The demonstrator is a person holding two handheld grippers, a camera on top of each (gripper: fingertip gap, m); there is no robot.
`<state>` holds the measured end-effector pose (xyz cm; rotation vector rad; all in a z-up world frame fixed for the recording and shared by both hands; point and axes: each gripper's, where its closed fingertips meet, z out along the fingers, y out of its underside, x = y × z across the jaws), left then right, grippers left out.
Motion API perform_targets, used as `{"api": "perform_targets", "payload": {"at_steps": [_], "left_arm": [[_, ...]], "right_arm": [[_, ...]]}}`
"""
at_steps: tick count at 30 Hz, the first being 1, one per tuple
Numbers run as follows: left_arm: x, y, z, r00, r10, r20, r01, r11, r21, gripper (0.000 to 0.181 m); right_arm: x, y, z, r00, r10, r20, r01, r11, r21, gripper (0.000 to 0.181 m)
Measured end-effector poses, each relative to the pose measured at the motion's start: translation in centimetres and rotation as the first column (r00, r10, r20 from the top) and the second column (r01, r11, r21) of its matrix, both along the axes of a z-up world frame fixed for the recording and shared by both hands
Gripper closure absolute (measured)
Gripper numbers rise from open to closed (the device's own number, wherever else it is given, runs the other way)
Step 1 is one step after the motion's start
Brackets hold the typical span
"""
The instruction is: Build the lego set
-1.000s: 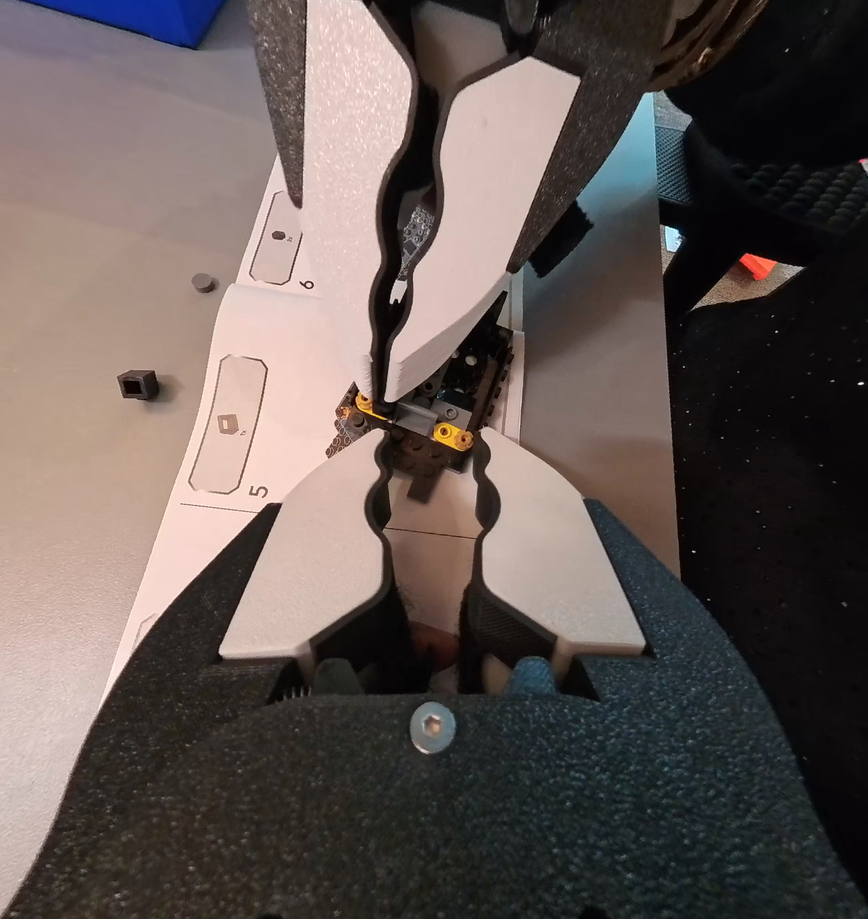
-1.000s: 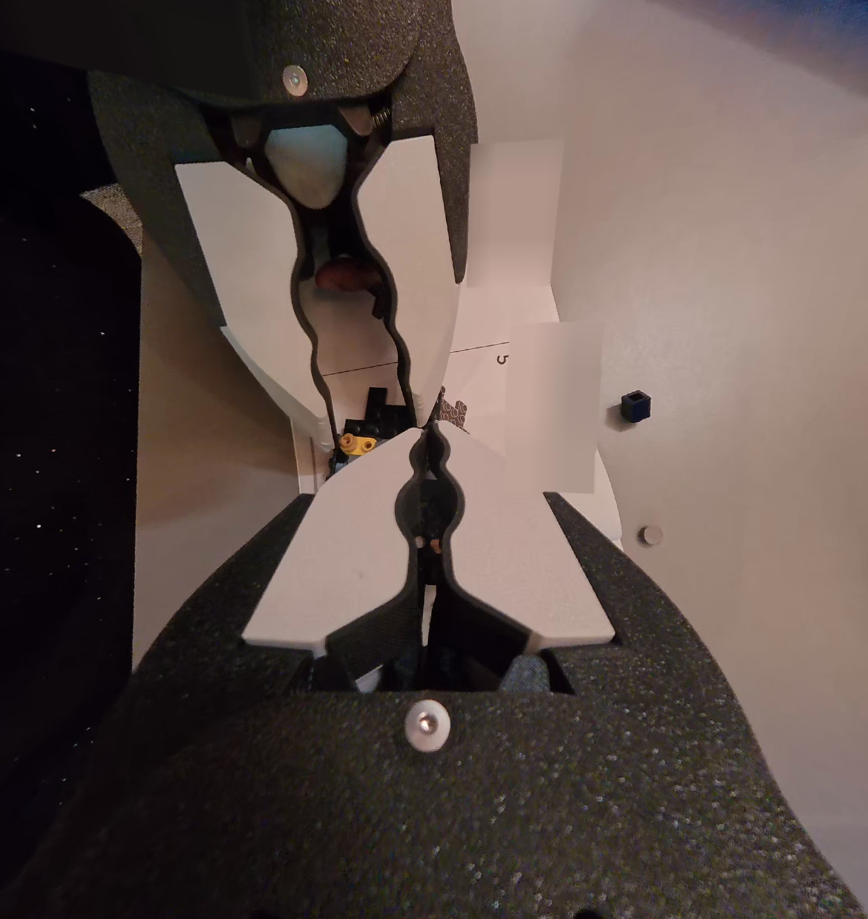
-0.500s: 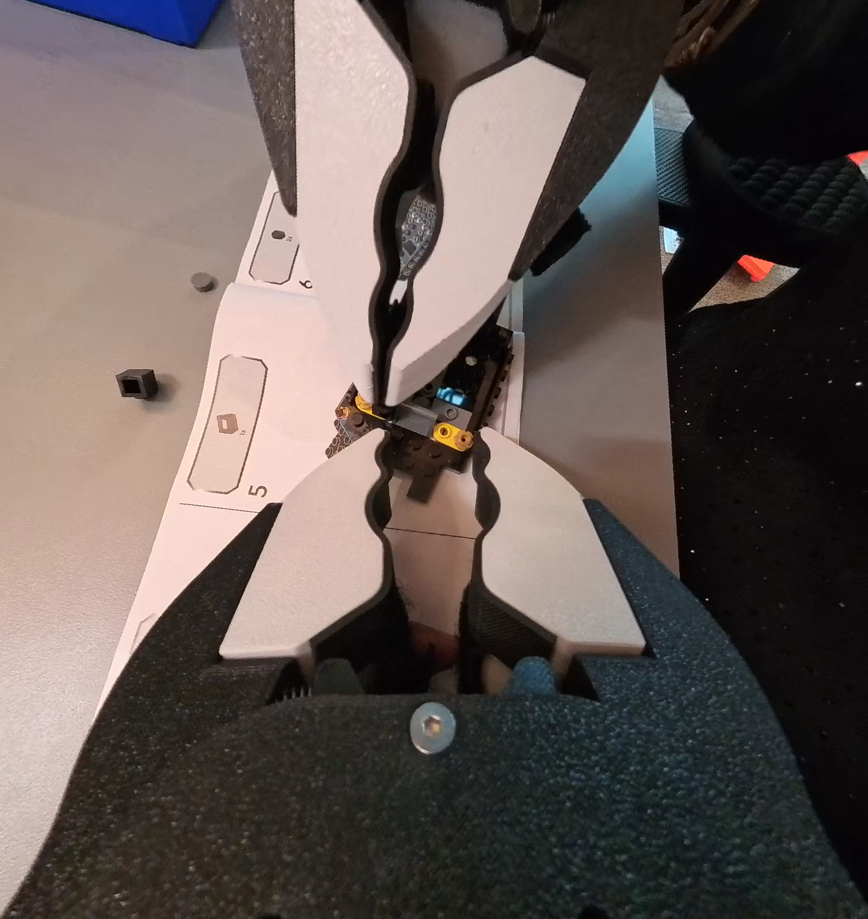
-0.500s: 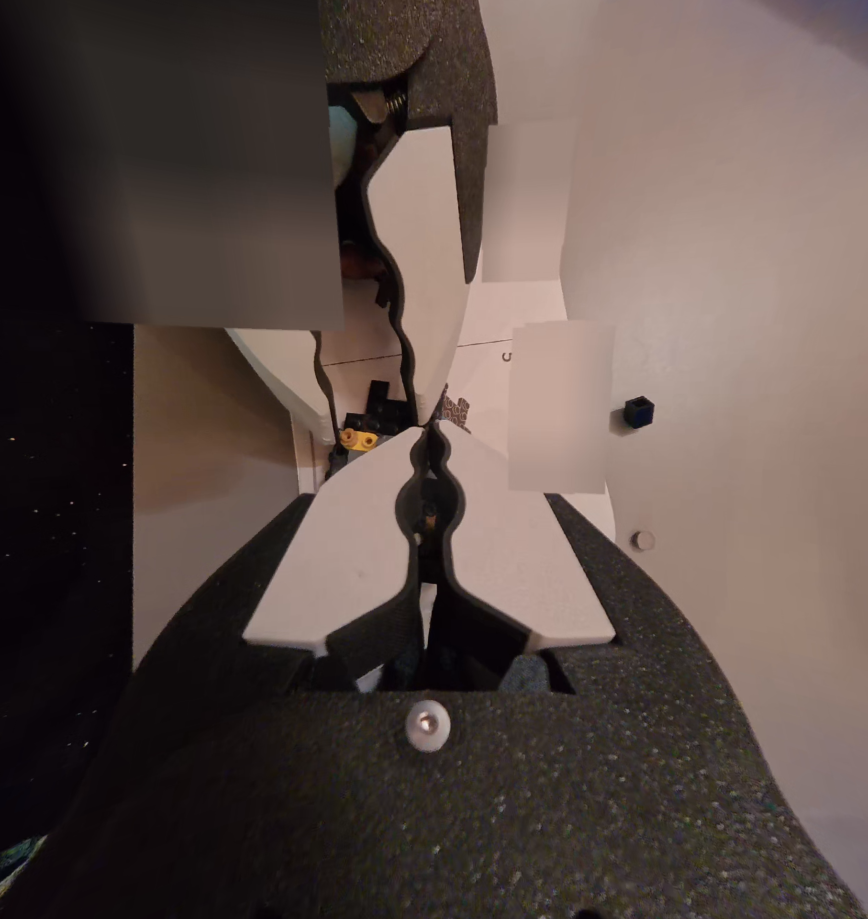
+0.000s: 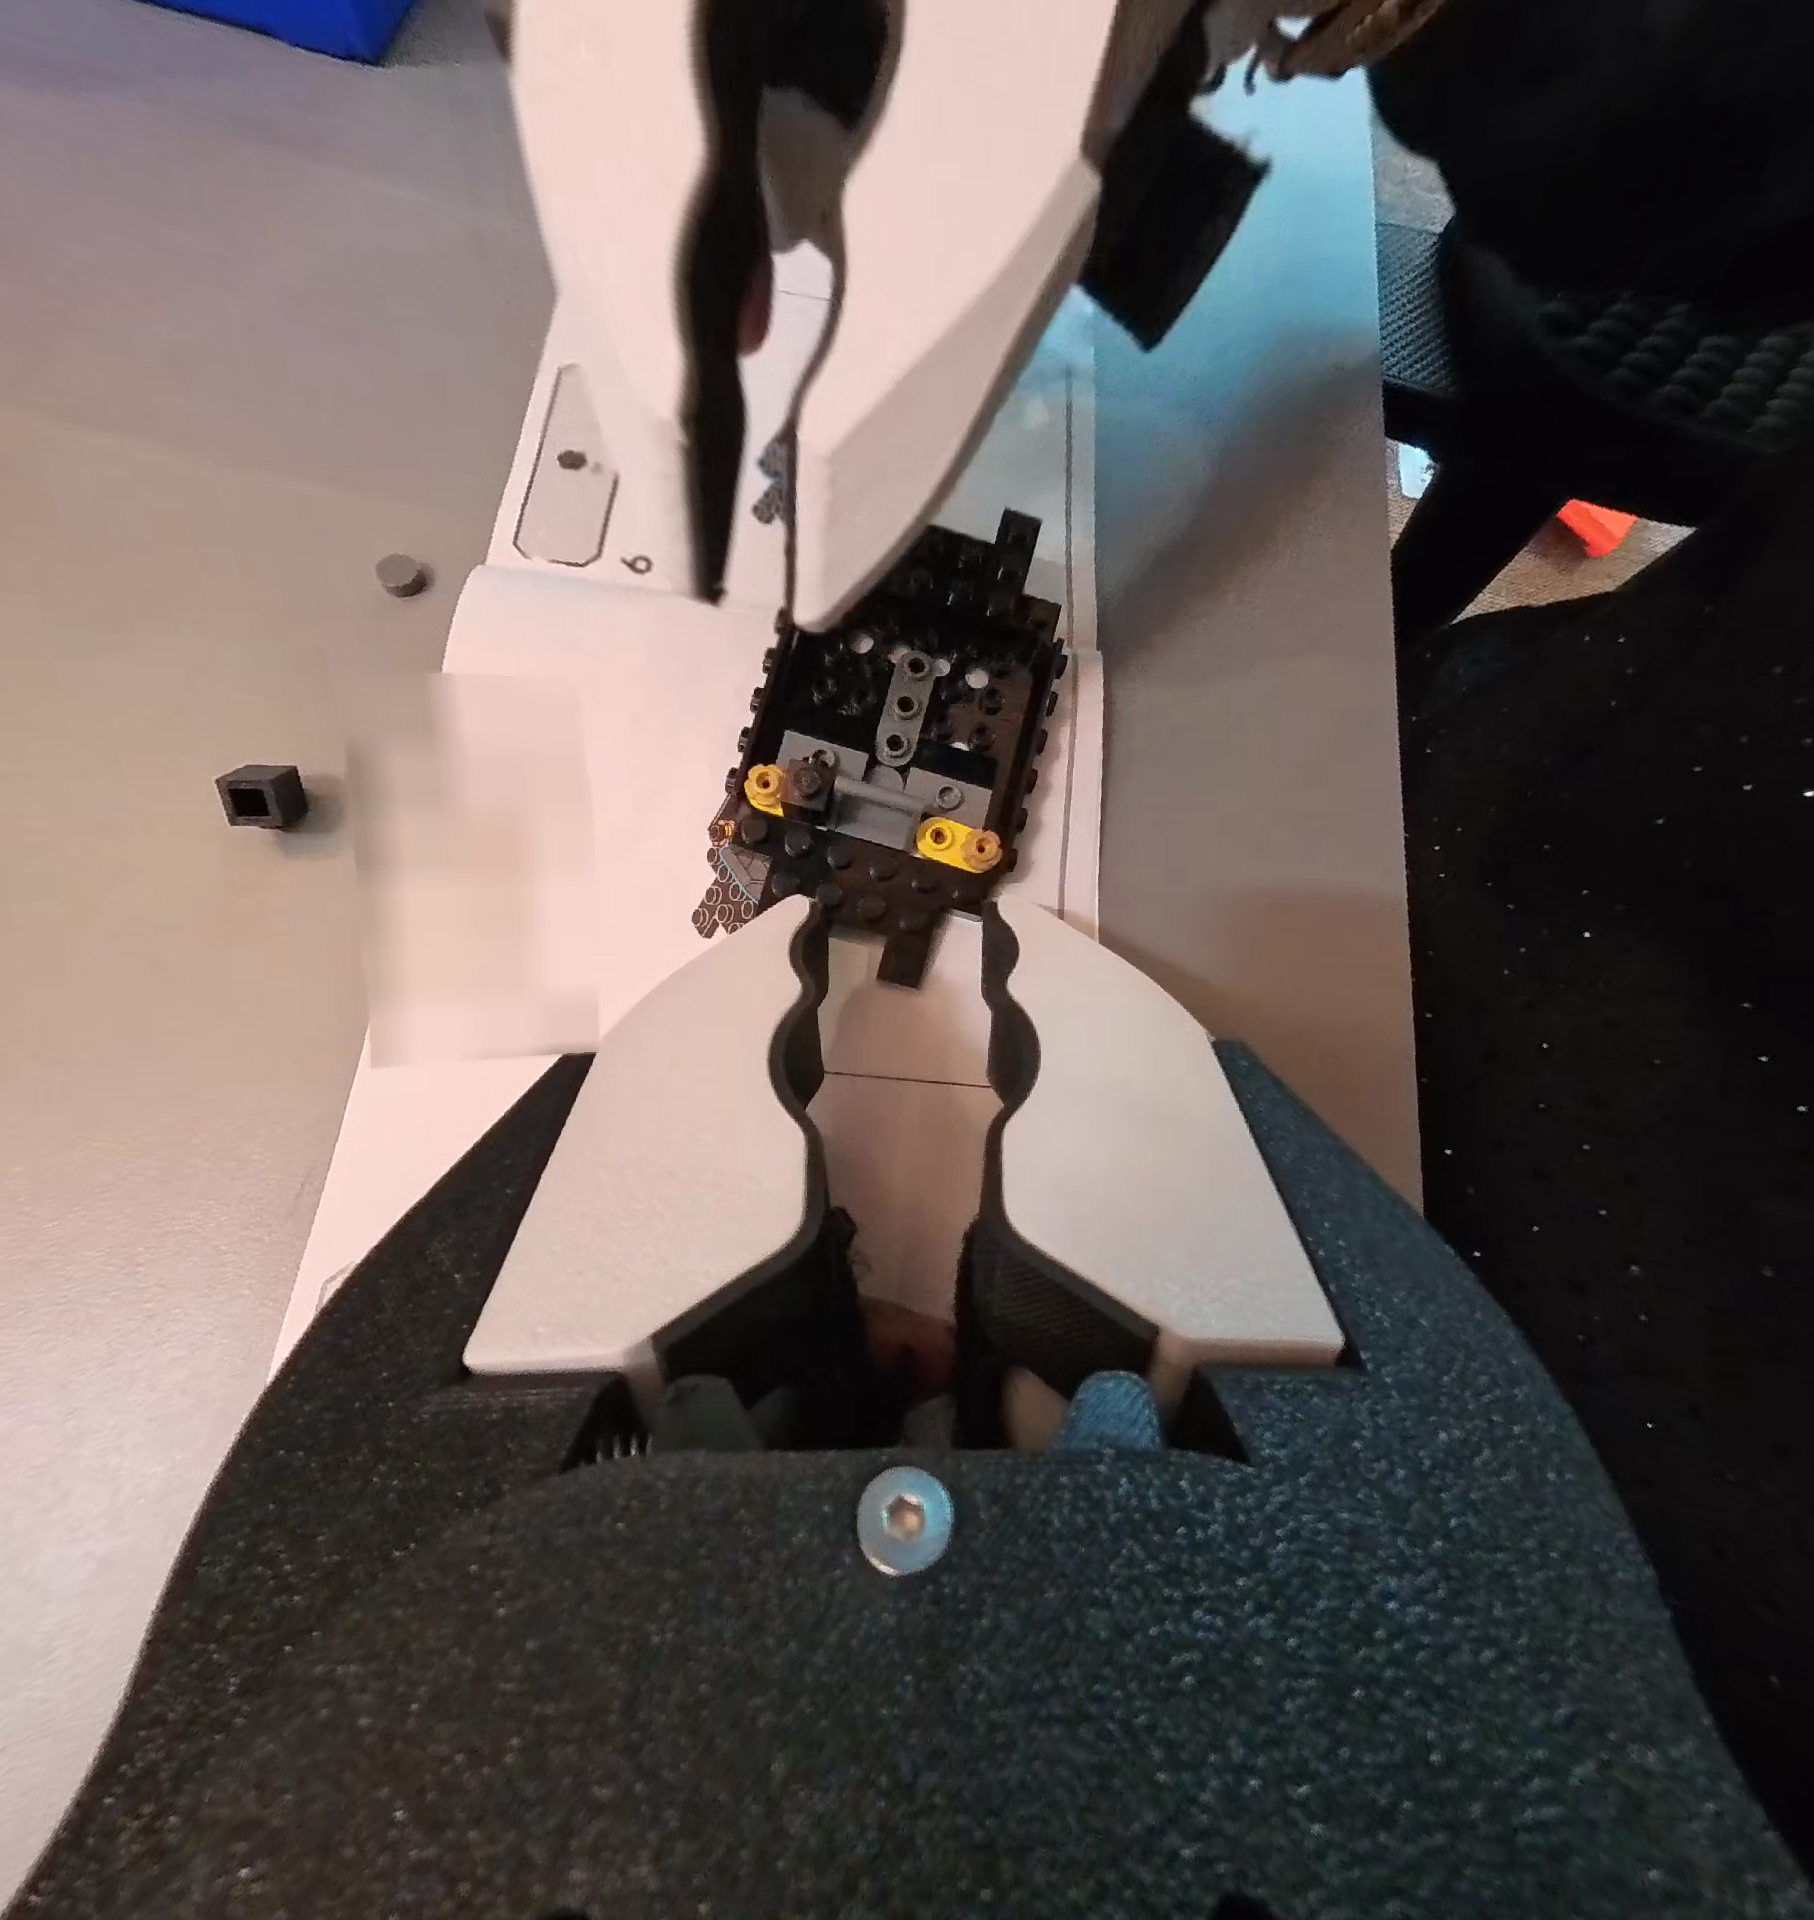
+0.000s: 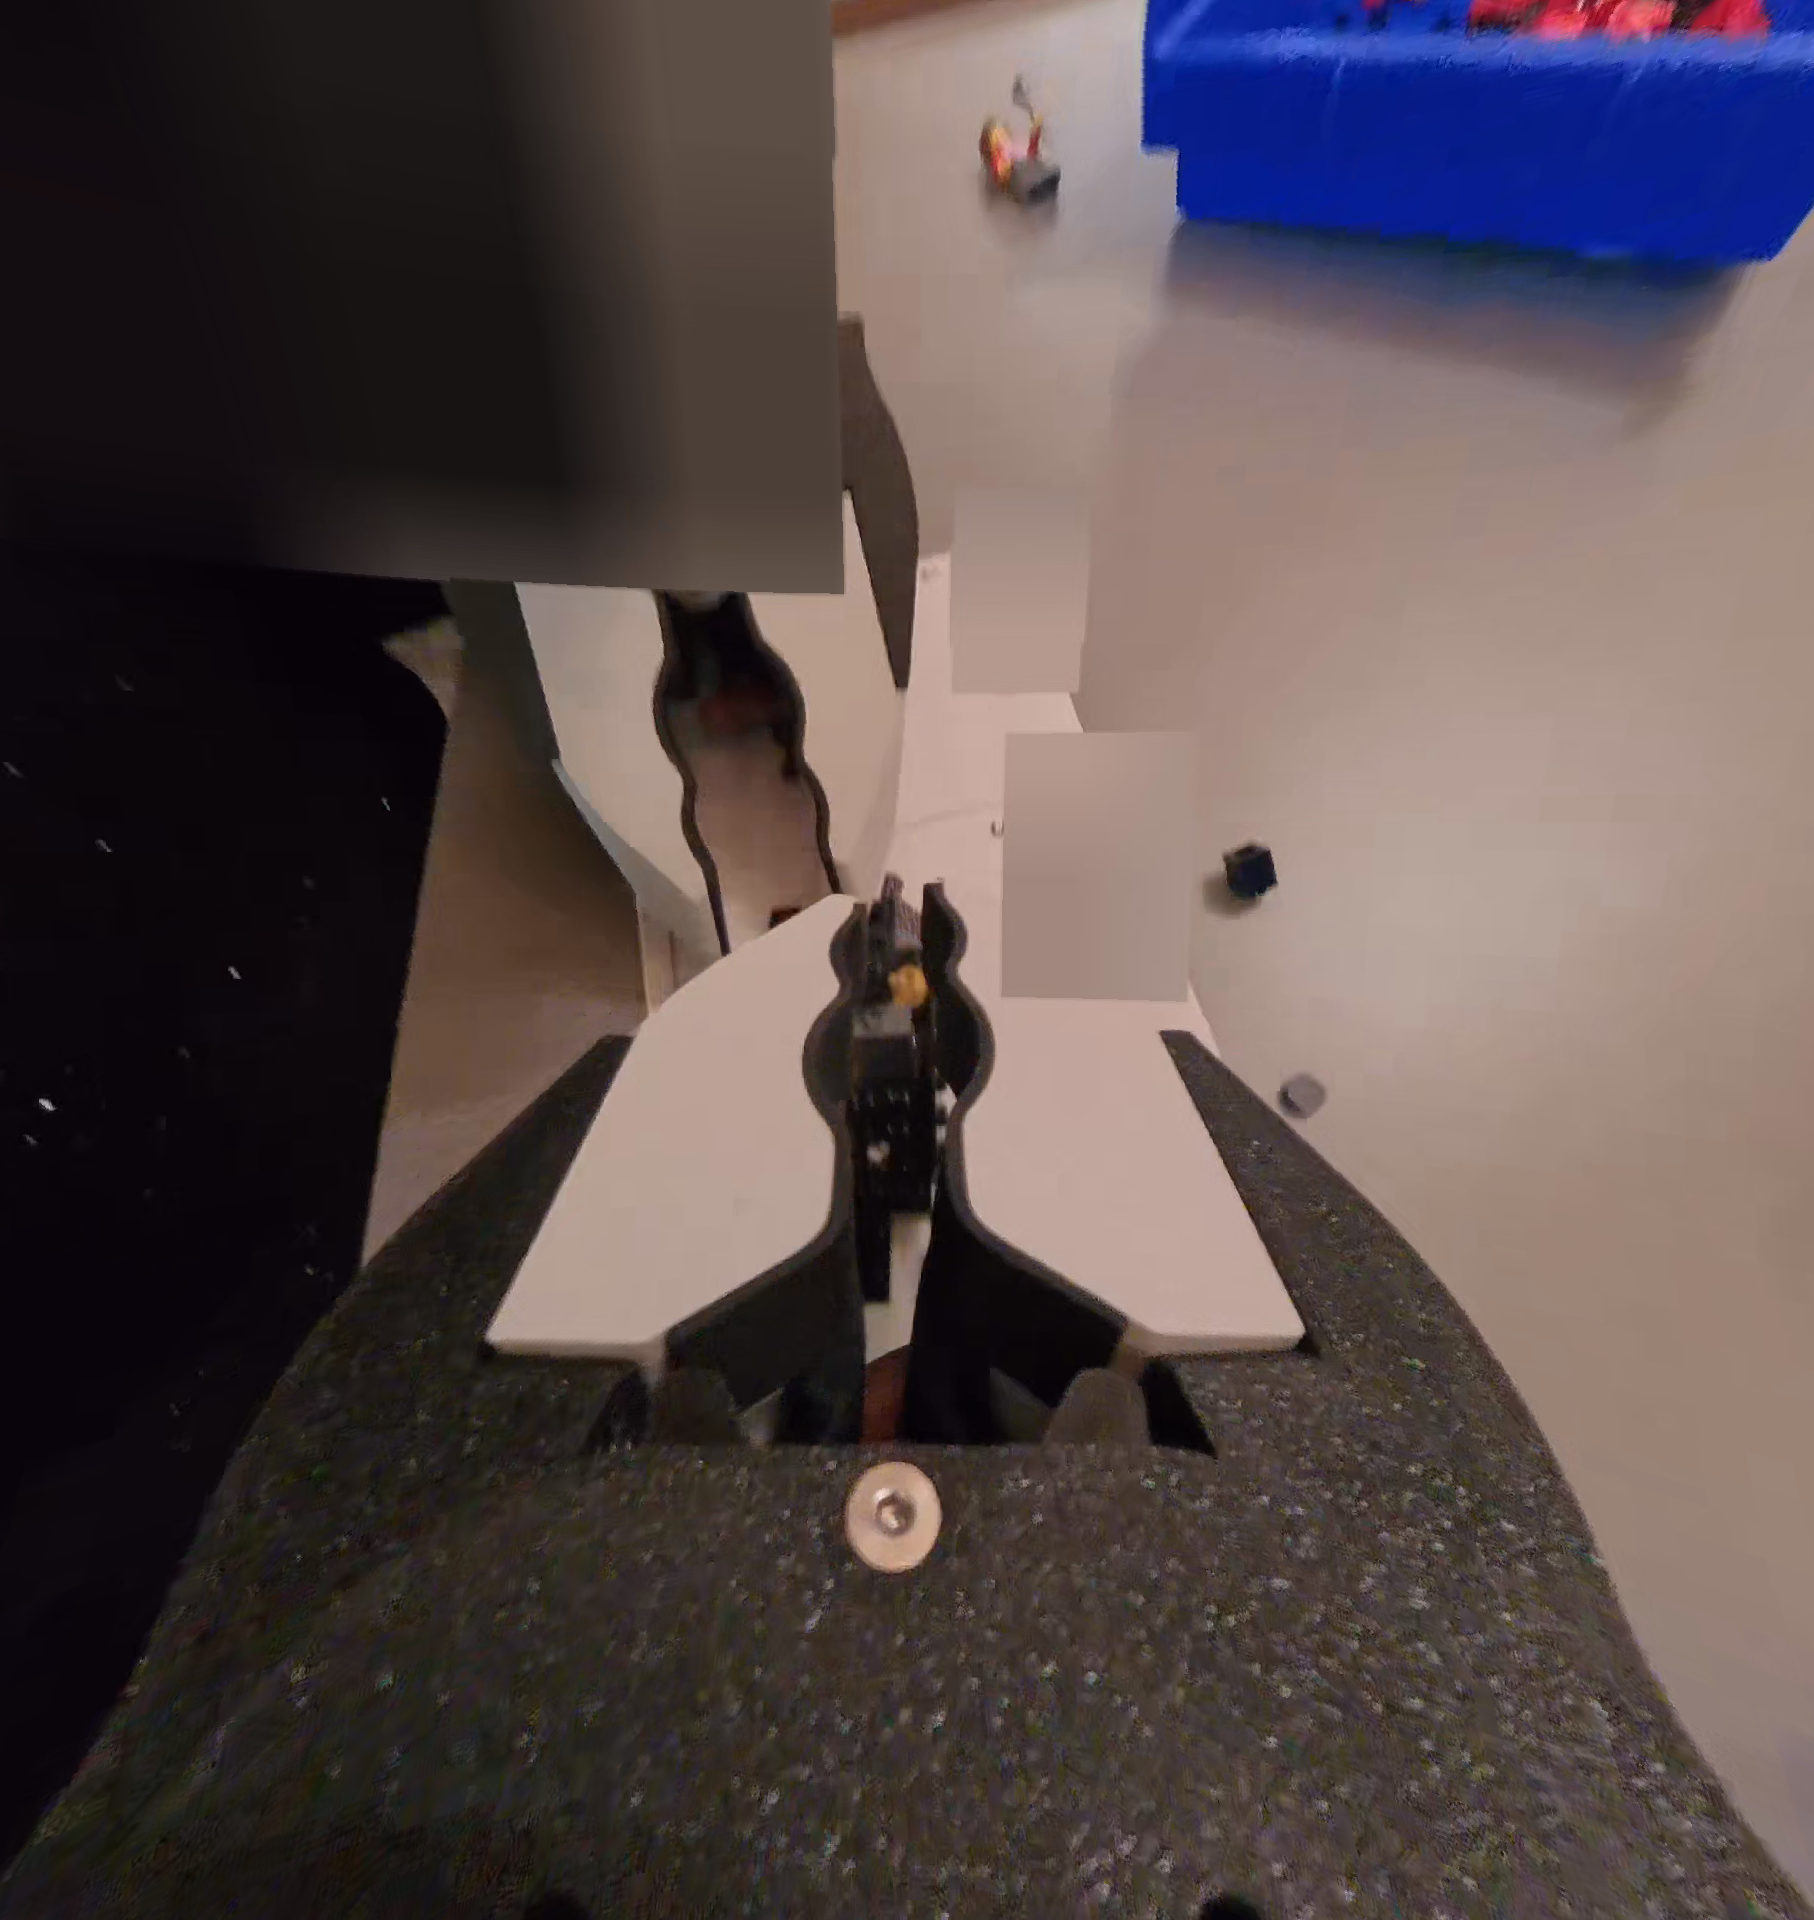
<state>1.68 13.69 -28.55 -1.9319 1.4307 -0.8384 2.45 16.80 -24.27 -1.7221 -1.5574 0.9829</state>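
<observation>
The black lego model (image 5: 908, 727), with grey plates and yellow studs, lies on the white instruction booklet (image 5: 529, 1143). My left gripper (image 5: 898, 920) is shut on the model's near end. My right gripper (image 5: 752, 608) hangs above the model's far left corner, blurred, slightly open and empty. In the right wrist view the right gripper (image 6: 892, 904) looks down on the model (image 6: 887, 1101) through the gap between its fingers. The left gripper's fingers (image 6: 591, 707) show beyond it. A small dark piece (image 5: 807, 781) sits beside the left yellow stud.
A small black cube brick (image 5: 259, 795) and a grey round stud (image 5: 402, 574) lie on the grey table left of the booklet. A blue bin (image 6: 1609, 135) of bricks and a small red and yellow piece (image 6: 1017, 156) stand far back. A person's dark clothing borders the table edge.
My right gripper has lifted off the model's left yellow stud, drawn back and opened a little. The left gripper and the model have not moved.
</observation>
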Motion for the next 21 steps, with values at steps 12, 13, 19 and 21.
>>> {"api": "perform_targets", "payload": {"at_steps": [12,13,19,21], "left_arm": [[0.1,0.3,1.4,0.996,0.019,0.086,-0.022,0.999,0.029,0.149],[0.2,0.3,1.4,0.996,0.015,0.086,-0.018,0.999,0.031,0.149],[0.4,-0.1,0.7,0.999,-0.009,0.039,0.007,0.999,0.037,0.148],[0.4,0.0,0.4,1.000,-0.007,0.024,0.006,0.999,0.033,0.147]], "right_arm": [[-0.2,-0.8,-1.9,0.985,0.060,0.163,-0.079,0.990,0.115,0.180],[-0.3,-0.8,-1.9,0.984,0.061,0.165,-0.081,0.990,0.117,0.180],[-0.3,-0.8,-3.0,0.971,0.076,0.227,-0.101,0.989,0.105,0.181],[-0.3,-0.8,-3.0,0.969,0.076,0.234,-0.101,0.990,0.098,0.181]]}}
